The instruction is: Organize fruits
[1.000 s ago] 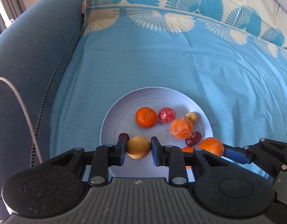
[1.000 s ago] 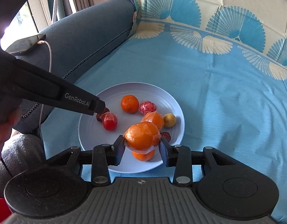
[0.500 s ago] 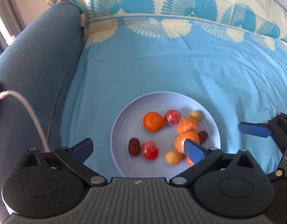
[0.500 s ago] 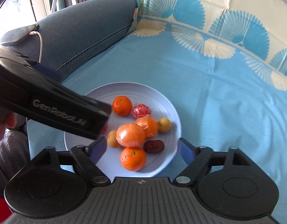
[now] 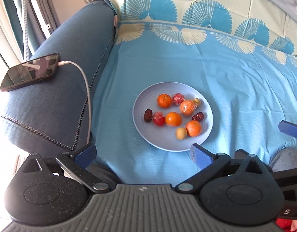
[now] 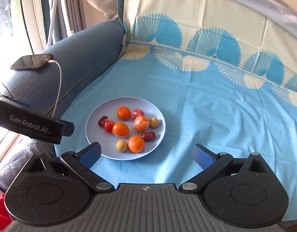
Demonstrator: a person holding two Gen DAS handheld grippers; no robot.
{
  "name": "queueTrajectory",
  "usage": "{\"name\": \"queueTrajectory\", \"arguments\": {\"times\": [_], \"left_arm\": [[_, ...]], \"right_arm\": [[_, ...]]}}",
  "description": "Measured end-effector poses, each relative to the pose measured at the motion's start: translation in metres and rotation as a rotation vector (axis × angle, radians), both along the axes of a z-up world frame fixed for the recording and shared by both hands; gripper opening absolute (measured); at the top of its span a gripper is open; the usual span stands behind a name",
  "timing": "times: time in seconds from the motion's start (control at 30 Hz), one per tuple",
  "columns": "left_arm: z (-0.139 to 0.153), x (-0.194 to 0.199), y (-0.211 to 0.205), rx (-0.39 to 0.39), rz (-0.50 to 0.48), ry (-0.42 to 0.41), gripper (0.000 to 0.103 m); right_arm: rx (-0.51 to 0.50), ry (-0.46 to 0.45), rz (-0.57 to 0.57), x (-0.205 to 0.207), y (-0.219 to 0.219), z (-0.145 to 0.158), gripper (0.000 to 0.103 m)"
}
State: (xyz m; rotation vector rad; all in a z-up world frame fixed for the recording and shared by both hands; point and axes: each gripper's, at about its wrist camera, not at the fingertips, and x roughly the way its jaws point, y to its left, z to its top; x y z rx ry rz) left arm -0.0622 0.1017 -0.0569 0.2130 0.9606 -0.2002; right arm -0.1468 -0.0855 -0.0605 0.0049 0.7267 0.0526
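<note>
A pale blue plate sits on the blue cloth and holds several fruits: oranges, two dark red dates, wrapped red fruits and small yellow fruits. My left gripper is open and empty, above and in front of the plate. My right gripper is open and empty, also pulled back from the plate. The left gripper's body shows at the left of the right wrist view.
A blue sofa arm rises left of the plate, with a phone and its white charging cable on it. The patterned blue cloth spreads to the right and back. A window and curtain stand at far left.
Both grippers let go of their fruit onto the plate, opened wide, and drew back and up. The yellow fruit and the wrapped orange now lie on the plate.
</note>
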Motion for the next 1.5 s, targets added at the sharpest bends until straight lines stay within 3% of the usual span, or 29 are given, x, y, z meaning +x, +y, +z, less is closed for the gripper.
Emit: {"name": "queueTrajectory", "arguments": {"times": [0.4,1.5], "left_arm": [[0.02,-0.045,-0.004,0.036,-0.034,-0.106,0.103],[0.022,-0.056,-0.007,0.058,-0.042,-0.125,0.103]], "right_arm": [[-0.043,-0.085,0.015,-0.038,0.011,0.022,0.102],[-0.063,-0.108,0.008,-0.054,0.013,0.028,0.102]]}}
